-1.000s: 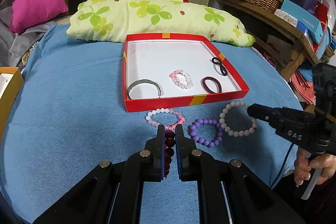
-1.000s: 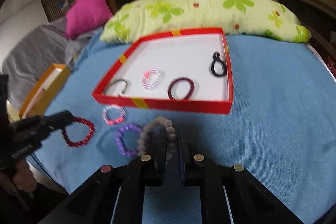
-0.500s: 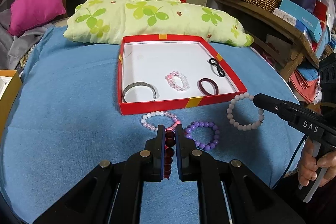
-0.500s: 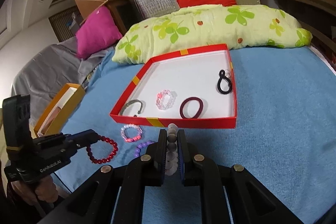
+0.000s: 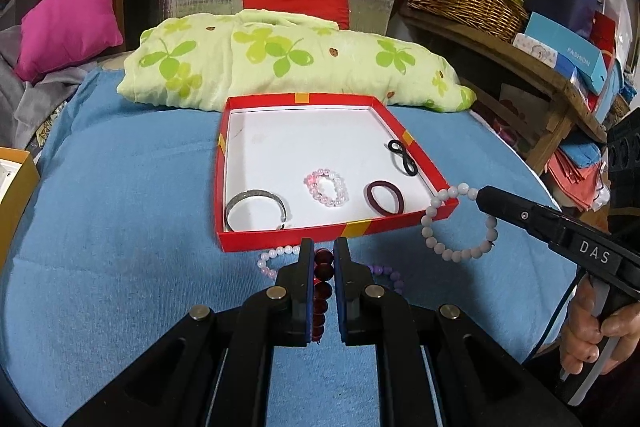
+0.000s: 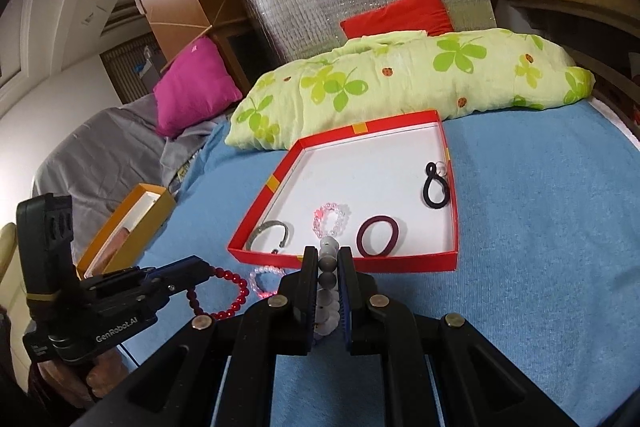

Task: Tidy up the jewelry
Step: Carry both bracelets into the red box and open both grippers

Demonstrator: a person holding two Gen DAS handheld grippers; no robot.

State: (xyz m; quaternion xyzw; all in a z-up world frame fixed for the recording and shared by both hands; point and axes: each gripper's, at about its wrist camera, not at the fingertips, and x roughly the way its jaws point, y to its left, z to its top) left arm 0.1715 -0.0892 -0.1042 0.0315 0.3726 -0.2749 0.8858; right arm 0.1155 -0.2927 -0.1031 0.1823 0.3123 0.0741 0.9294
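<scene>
Red beads clamped in left gripper, white bead bracelet (full loop only in left view) clamped in right gripper

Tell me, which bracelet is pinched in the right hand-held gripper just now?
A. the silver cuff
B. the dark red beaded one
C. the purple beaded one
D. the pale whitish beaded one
D: the right hand-held gripper is shut on the pale beaded bracelet, which hangs from its tip by the red box; the dark red beaded bracelet is in the left hand-held gripper, and the silver cuff lies in the box.
</scene>
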